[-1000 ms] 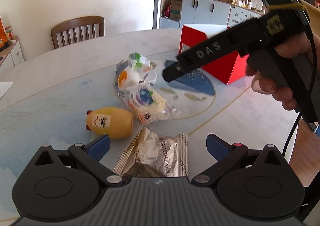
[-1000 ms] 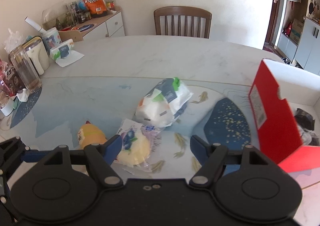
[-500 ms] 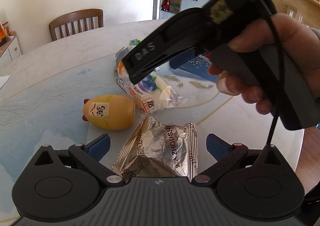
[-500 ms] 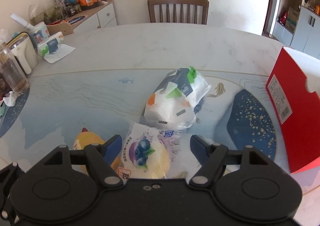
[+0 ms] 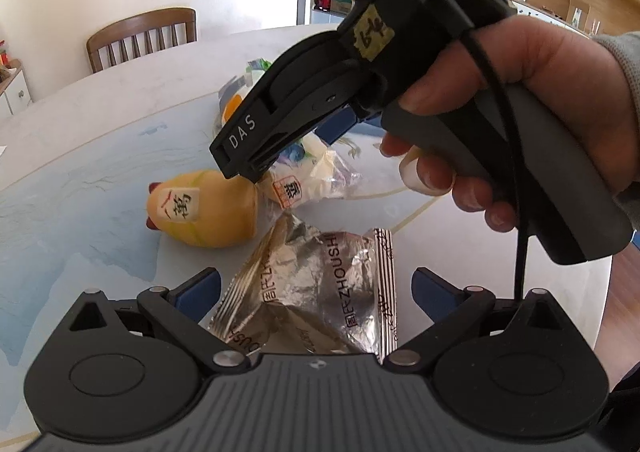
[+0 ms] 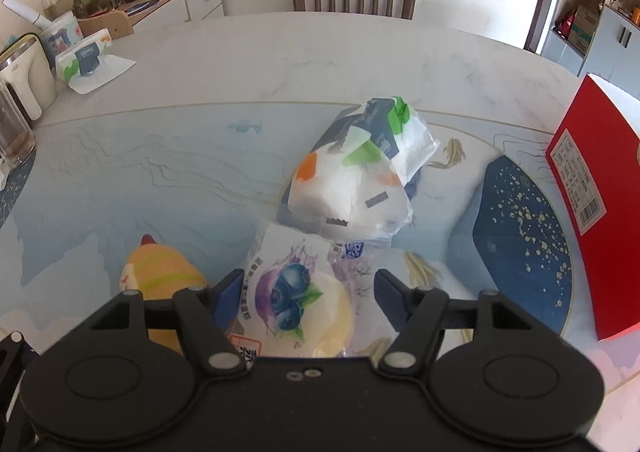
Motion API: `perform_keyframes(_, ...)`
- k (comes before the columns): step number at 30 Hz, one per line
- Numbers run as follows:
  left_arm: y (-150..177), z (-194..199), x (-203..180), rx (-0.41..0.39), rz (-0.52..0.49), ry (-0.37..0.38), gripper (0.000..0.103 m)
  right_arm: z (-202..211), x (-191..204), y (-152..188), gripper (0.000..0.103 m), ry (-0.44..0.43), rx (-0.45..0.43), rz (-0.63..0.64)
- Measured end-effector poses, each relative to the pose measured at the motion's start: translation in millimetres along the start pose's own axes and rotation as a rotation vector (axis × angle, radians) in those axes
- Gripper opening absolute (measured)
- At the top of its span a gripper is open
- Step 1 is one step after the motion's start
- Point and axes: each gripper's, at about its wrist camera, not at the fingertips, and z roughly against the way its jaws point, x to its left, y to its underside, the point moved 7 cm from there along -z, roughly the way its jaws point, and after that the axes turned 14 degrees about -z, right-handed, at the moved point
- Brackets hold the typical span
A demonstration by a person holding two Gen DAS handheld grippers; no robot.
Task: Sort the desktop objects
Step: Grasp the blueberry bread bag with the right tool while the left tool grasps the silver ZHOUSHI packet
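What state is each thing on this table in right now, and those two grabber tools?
Silver packet: lying flat, sealed.
Blueberry bun: wrapped, between the right jaws.
Yellow toy: on its side.
Red box: upright.
Left gripper: open.
Right gripper: open, jaws just closing.

My right claw (image 6: pixel 308 292) straddles the blueberry bun (image 6: pixel 298 302), with the yellow toy (image 6: pixel 160 280) crowding its left side. Ahead lies a white packet (image 6: pixel 352 180); the worktop (image 6: pixel 180 180) beyond-left is bare.

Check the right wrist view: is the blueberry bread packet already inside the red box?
No. The blueberry bread packet lies on the table between the right gripper's open jaws, well apart from the red box.
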Motion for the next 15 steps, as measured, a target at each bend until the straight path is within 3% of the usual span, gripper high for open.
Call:
perform_keyframes(6,4.1,-6.0,-1.2,0.015,0.002,0.002,0.100,0.4,-1.1,5.9,0.058,-0.009,0.022,0.009)
perform_keyframes(15,6.8,-11.3,4.8,0.052,0.022,-0.033,0.076,2.3,-4.7,10.0,0.056,-0.014,0.030,0.013)
